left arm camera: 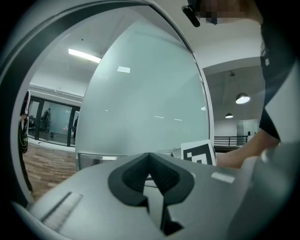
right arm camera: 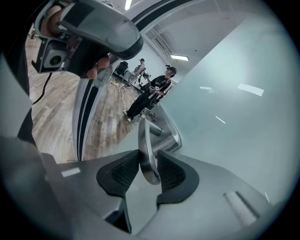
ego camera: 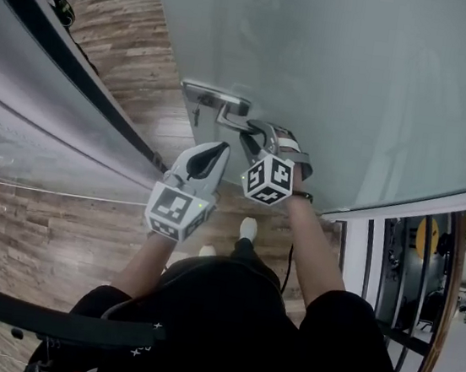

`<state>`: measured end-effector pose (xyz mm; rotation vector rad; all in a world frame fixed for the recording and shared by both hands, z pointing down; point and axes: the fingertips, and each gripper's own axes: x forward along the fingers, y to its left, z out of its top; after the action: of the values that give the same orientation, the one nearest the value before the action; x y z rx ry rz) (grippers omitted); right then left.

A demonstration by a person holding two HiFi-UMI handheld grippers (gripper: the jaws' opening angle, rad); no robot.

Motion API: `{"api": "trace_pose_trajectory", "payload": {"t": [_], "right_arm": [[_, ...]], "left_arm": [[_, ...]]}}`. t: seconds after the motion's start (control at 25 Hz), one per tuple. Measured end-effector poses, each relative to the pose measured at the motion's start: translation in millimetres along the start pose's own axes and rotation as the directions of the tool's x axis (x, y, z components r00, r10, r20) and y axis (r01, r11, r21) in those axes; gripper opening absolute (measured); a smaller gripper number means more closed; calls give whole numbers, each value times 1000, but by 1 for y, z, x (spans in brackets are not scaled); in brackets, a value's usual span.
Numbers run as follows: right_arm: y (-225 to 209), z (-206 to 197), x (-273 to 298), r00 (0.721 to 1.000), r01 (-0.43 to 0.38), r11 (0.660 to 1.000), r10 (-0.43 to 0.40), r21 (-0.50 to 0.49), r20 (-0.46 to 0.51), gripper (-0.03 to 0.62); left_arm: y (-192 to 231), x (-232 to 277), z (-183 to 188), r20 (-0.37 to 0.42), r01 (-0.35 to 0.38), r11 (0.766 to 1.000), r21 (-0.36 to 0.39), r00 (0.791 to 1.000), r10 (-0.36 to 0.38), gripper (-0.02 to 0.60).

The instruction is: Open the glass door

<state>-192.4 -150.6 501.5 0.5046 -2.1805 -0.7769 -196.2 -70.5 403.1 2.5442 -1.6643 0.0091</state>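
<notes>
Glass door (ego camera: 358,78), frosted and set above a wood-plank floor (ego camera: 123,47), is pictured from over the person's shoulders, with its metal door handle (ego camera: 235,120) mounted near the pane's left edge. Both bare forearms are stretched forward from the black-clad body. The right gripper (ego camera: 254,139) is angled downward onto the lever, while the left gripper (ego camera: 216,151) is held level just beside it, on the left and nearer the person, apart from the handle. No wording can be read. Only black-and-white square markers are shown, on the right cube (ego camera: 268,180) and on the left cube (ego camera: 177,210). In the right gripper view the flat end of the lever is seen lying between the two ribbed black pads (right arm camera: 123,171) and is pinched by them, the jaws being closed on it. The lever runs away from the jaws to its steel plate on the glass. In the left gripper view the jaws are pressed together at their tips with nothing held between them, and the pale pane is seen straight ahead, beyond them.
</notes>
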Motion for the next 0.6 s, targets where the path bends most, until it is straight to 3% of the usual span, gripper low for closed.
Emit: {"api": "trace_pose_trajectory", "payload": {"t": [0.6], "right_arm": [[-26, -10, 16, 996, -71, 997, 71, 2, 55, 110]], "left_arm": [[-7, 66, 6, -14, -46, 999, 15, 999, 46, 0]]}}
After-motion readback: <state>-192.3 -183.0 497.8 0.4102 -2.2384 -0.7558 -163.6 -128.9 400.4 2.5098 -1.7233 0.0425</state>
